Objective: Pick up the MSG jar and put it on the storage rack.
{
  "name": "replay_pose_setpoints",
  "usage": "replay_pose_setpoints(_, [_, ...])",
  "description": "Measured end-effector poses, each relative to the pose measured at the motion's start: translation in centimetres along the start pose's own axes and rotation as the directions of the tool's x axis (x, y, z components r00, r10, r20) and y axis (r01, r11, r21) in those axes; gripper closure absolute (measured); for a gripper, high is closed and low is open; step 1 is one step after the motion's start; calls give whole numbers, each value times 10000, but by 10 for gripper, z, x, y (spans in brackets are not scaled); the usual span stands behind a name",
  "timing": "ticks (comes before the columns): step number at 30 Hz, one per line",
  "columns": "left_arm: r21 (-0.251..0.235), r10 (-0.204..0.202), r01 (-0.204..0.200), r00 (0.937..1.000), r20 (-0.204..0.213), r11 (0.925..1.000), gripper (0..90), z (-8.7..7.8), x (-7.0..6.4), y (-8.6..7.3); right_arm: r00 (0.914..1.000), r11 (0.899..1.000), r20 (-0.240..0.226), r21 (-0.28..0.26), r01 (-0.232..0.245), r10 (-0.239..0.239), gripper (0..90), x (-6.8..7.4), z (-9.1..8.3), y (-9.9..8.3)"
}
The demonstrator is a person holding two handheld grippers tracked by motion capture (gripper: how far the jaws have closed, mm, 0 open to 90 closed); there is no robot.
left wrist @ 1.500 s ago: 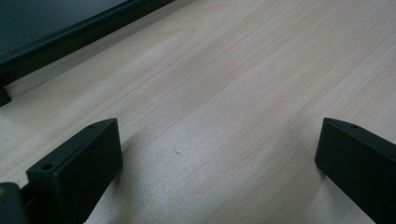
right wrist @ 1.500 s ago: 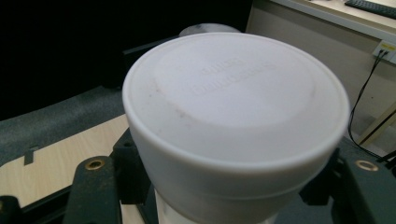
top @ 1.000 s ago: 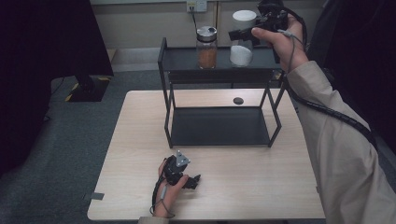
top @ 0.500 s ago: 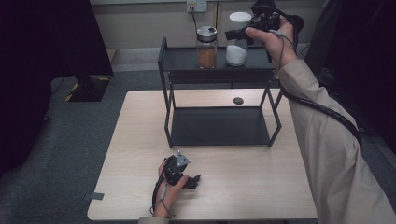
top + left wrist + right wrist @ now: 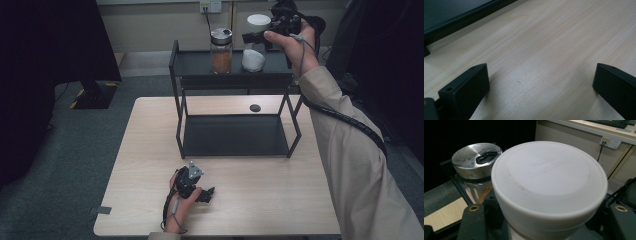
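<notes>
A clear jar with a white lid (image 5: 255, 50) holds white powder and stands at the right of the black rack's top shelf (image 5: 200, 62). My right gripper (image 5: 252, 36) is shut on it just under the lid (image 5: 549, 180), a jaw on either side. To its left stands a jar with a metal lid (image 5: 221, 49) and brown contents, which rises close beside the white lid (image 5: 476, 156). My left gripper (image 5: 207, 192) rests on the wooden table (image 5: 150, 165) near the front edge, open with nothing but bare wood between its jaws (image 5: 541, 75).
The rack's lower shelf (image 5: 235, 135) is bare. A small black disc (image 5: 255, 107) lies on the table behind it. A wall socket (image 5: 210, 6) and cable are behind the rack. Dark shapes stand at far left and right.
My right hand has shifted slightly left and away with the white-lidded jar. The left gripper has stayed where it was.
</notes>
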State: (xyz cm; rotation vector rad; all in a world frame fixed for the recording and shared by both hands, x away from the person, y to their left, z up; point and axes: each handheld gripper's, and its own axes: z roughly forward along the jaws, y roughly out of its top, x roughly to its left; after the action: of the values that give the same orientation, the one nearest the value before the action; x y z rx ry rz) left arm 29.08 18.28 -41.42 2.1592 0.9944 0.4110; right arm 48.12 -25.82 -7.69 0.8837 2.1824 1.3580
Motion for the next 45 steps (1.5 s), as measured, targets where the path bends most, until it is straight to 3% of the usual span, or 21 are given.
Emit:
replay_pose_setpoints(6, [0, 1, -1, 10000, 0, 10000, 0, 0, 0, 0, 9999, 10000, 82, -24, -63, 63, 324, 2, 0, -1])
replay_pose_setpoints(11, [-5, -3, 3, 10000, -3, 10000, 0, 0, 0, 0, 9993, 10000, 371, -7, -99, 100, 147, 7, 0, -2])
replay_pose_setpoints(14, [-2, -2, 2, 10000, -2, 10000, 0, 0, 0, 0, 9985, 9992, 378, -76, -403, 405, 60, 7, 1, -6])
replay_pose_setpoints(19, [0, -1, 1, 10000, 0, 10000, 0, 0, 0, 0, 9955, 9970, 672, -436, -634, 662, 0, 12, -2, -15])
replay_pose_setpoints(24, [0, -2, 2, 10000, 0, 10000, 0, 0, 0, 0, 9923, 9952, 848, -459, -867, 903, 0, 15, -3, -18])
replay_pose_setpoints(27, [-2, -3, 3, 10000, -2, 10000, 0, 0, 0, 0, 9919, 9935, 719, -523, -1015, 1051, 0, 14, -4, -19])
replay_pose_setpoints(32, [-5, -9, 9, 10000, 1, 10000, 0, 0, 0, 0, 9931, 9937, 528, -460, -1019, 1043, 0, 15, -6, -18])
replay_pose_setpoints(45, [-5, -3, 3, 10000, 3, 10000, 0, 0, 0, 0, 9920, 9932, 629, -473, -1064, 1092, 0, 23, -8, -26])
